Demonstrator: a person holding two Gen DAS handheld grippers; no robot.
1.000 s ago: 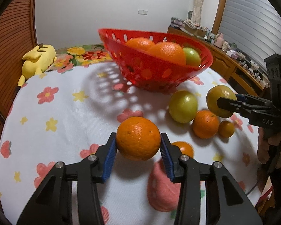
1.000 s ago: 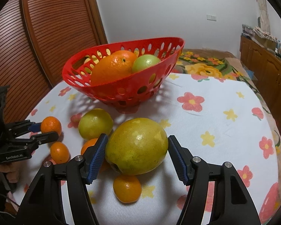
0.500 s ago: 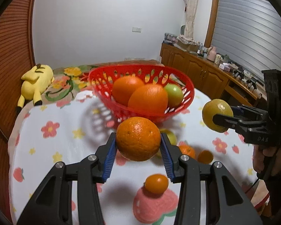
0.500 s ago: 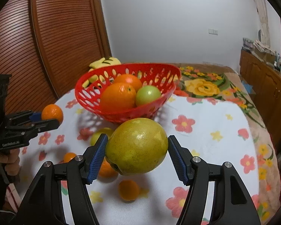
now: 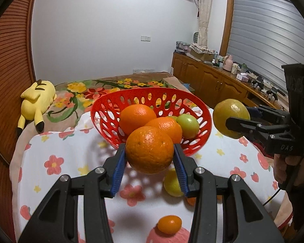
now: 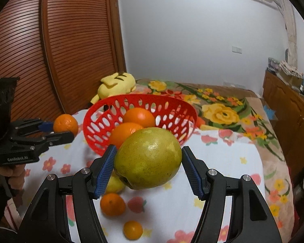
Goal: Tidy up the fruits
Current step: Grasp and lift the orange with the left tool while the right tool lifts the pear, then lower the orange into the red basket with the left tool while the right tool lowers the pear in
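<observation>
Two clenched hand-held grippers, left (image 5: pixel 150 160) on orange (image 5: pixel 149 149), right (image 6: pixel 149 166) on yellow-green fruit (image 6: pixel 149 158), above flowered tablecloth (image 5: pixel 71 162).

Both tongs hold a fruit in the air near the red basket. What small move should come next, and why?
Probably carry the left tongs forward until the orange hangs over the basket. It is held above the cloth, short of the near rim, and the basket shows room on its left side.
</observation>
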